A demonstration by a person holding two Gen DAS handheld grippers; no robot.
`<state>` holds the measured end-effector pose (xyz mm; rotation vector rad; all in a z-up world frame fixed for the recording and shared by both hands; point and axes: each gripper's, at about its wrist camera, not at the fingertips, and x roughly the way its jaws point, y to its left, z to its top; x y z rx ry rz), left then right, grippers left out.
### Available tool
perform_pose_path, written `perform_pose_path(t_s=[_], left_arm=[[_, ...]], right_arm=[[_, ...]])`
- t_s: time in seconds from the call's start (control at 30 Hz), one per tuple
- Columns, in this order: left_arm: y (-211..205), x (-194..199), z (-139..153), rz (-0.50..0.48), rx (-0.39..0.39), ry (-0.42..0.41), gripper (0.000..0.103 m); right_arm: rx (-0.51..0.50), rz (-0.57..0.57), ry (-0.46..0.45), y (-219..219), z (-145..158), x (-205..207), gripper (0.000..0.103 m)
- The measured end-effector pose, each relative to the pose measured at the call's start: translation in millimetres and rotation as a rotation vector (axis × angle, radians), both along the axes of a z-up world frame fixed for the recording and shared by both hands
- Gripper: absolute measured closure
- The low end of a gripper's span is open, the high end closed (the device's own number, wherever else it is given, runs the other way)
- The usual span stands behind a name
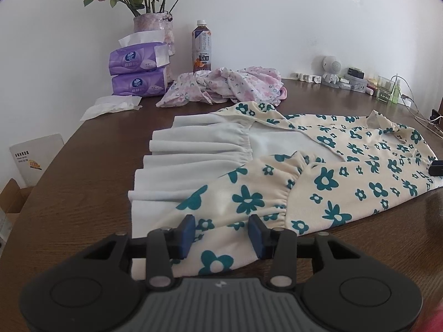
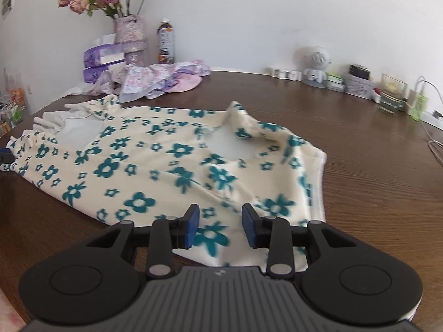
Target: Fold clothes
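A cream dress with teal flowers point(image 1: 346, 171) lies flat on the brown table point(image 1: 83, 182), its white inner skirt point(image 1: 193, 155) showing at the hem end. My left gripper point(image 1: 221, 231) is open just above the near hem corner, with floral cloth between its blue pads point(image 1: 188, 235). In the right wrist view the same dress point(image 2: 166, 166) stretches leftward, neckline point(image 2: 229, 144) near the middle. My right gripper point(image 2: 220, 224) is open over the near shoulder edge, nothing clamped. The right gripper's tip point(image 1: 437, 167) peeks in at the left view's right edge.
A crumpled pink floral garment point(image 1: 227, 85) lies behind the dress. Purple tissue packs point(image 1: 138, 69), a flower vase point(image 1: 153, 25) and a drink bottle point(image 1: 201, 47) stand at the back left. A white speaker figure point(image 2: 315, 66), small boxes, a glass point(image 2: 391, 94) and cables line the back right.
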<state>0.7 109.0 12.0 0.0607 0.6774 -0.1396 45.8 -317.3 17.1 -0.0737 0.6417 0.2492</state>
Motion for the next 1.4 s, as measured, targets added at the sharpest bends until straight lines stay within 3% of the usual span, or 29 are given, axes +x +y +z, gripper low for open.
perform_pose_path(t_s=[0.2, 0.53, 0.87, 1.03, 1.17, 1.2, 1.27, 1.4], left_arm=[[-0.7, -0.3, -0.2, 0.011, -0.003, 0.003, 0.061], [-1.1, -1.1, -0.1, 0.015, 0.002, -0.001, 0.060], [-1.6, -1.9, -2.2, 0.023, -0.001, -0.013, 0.059], [-2.5, -4.6, -3.9, 0.037, -0.007, -0.029, 0.058], [-3.3, -3.2, -2.9, 0.036, -0.002, -0.024, 0.058], [-3.5, -2.8, -2.9, 0.035, -0.001, -0.023, 0.058], [-4.0, -2.0, -2.8, 0.033, 0.001, -0.021, 0.057], [-4.7, -1.6, -3.2, 0.032, 0.001, -0.021, 0.057]], right_arm=[[0.038, -0.012, 0.000, -13.4, -3.5, -3.2, 0.077], [0.004, -0.011, -0.008, -9.3, 0.1, -8.7, 0.077], [0.081, -0.041, 0.001, -23.0, -2.6, -16.8, 0.077], [0.181, -0.068, 0.018, -32.6, -1.0, -13.4, 0.077], [0.233, -0.105, -0.072, -37.0, 21.0, -4.9, 0.073], [0.219, -0.124, -0.098, -37.8, 27.6, 1.9, 0.067], [0.148, -0.156, -0.107, -36.6, 35.6, 24.8, 0.066], [0.030, -0.148, -0.034, -30.6, 32.0, 85.5, 0.066]])
